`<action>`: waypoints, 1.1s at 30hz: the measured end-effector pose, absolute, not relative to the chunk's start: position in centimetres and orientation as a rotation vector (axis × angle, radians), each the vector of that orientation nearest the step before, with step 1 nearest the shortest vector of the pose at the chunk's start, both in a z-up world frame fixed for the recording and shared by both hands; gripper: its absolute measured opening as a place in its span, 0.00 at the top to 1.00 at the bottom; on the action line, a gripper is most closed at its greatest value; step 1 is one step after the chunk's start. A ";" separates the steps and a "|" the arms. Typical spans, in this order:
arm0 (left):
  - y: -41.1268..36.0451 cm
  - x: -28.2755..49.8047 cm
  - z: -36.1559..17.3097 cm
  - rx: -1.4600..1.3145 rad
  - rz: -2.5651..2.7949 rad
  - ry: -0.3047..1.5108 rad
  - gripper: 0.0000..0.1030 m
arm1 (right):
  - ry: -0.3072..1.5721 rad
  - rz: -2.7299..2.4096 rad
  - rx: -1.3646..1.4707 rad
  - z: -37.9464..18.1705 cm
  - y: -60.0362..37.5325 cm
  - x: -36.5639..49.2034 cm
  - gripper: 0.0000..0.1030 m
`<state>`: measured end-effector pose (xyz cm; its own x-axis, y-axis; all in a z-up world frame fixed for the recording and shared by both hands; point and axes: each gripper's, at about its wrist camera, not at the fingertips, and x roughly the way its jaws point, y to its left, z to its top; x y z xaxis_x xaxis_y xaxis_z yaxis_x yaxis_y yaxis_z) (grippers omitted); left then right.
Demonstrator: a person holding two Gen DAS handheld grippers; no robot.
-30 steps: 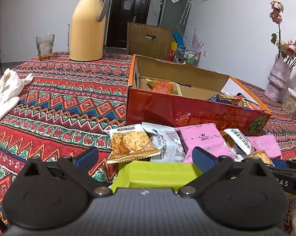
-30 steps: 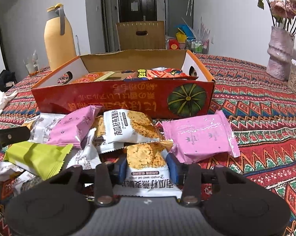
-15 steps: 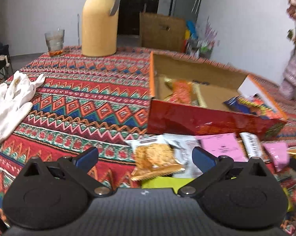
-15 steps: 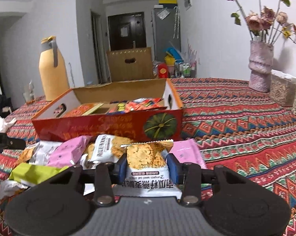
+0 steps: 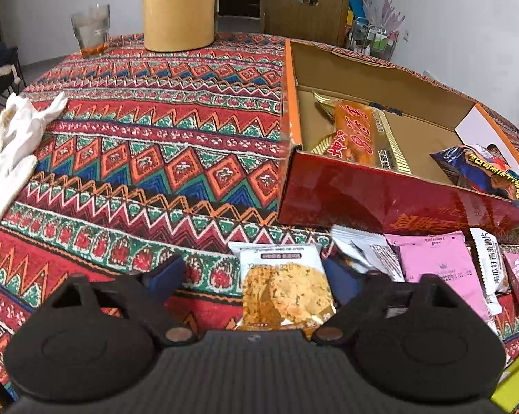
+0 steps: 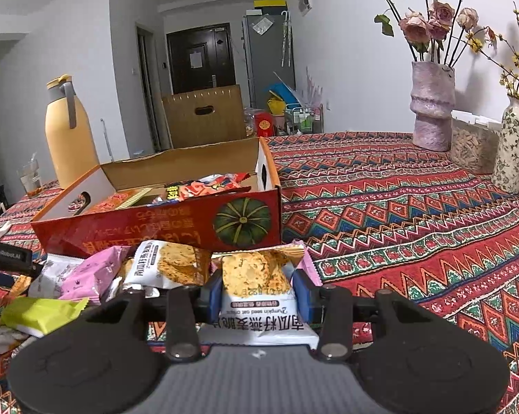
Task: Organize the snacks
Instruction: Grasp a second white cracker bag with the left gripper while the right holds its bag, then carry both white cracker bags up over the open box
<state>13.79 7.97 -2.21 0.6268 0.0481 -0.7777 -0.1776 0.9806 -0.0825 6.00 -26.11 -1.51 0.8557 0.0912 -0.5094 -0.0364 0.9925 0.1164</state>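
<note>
The white crinkly cracker packet with the brown biscuit picture (image 5: 282, 286) lies flat on the bright zigzag tablecloth (image 5: 149, 158), at the near left end of the snack pile. Its long side runs from 6 o'clock to 12 o'clock in the left wrist view, straight along the way the left gripper (image 5: 252, 281) points. The packet sits between the two blue pads, closer to the right pad. The jaws are closing now, with the packet in the gap, but the pads are not pressing on it yet.

The red shiny cardboard box with the open top (image 5: 380, 200) is at about 1 o'clock from this packet, just past it. So I think the left hand will have to lift and carry the packet up and to the right.

The right gripper (image 6: 257, 291) is clamped on another white cracker packet with black letters (image 6: 259, 296), held up off the pile. From it, the same red box (image 6: 162, 227) lies at about 11 o'clock, close by. I think this hand is nearer to dropping its snack in.
</note>
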 end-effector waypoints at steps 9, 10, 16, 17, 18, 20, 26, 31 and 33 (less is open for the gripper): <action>6.8 13.1 -2.2 -0.103 0.114 0.829 0.55 | 0.558 0.075 0.105 -2.2 -26.0 6.4 0.60; 6.8 13.0 -2.1 -0.104 0.111 0.827 0.56 | 0.559 0.074 0.105 -2.2 -26.0 6.5 0.60; 7.0 12.4 -1.6 -0.117 0.114 0.812 0.56 | 0.558 0.083 0.112 -2.3 -26.1 6.5 0.60; 7.1 12.2 -1.4 -0.122 0.115 0.804 0.56 | 0.557 0.084 0.112 -2.3 -26.1 6.5 0.60; 7.2 12.0 -1.2 -0.125 0.116 0.796 0.56 | 0.555 0.085 0.111 -2.3 -26.1 6.6 0.60; 7.2 11.8 -0.6 -0.131 0.115 0.782 0.57 | 0.548 0.085 0.104 -2.0 -26.0 6.6 0.60; 6.8 11.0 1.6 -0.125 0.103 0.718 0.57 | 0.503 0.084 0.089 -0.8 -26.1 6.6 0.60; 6.1 10.5 4.2 -0.122 0.084 0.645 0.57 | 0.468 0.090 0.083 0.3 -26.1 7.1 0.60; 5.8 10.5 5.2 -0.122 0.077 0.617 0.57 | 0.451 0.099 0.081 0.9 -25.9 7.5 0.60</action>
<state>10.55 5.79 5.23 0.8130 0.0352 -0.5812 -0.1081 0.9899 -0.0914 7.45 -25.91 0.91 0.8954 0.1131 -0.4306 -0.0772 0.9920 0.1000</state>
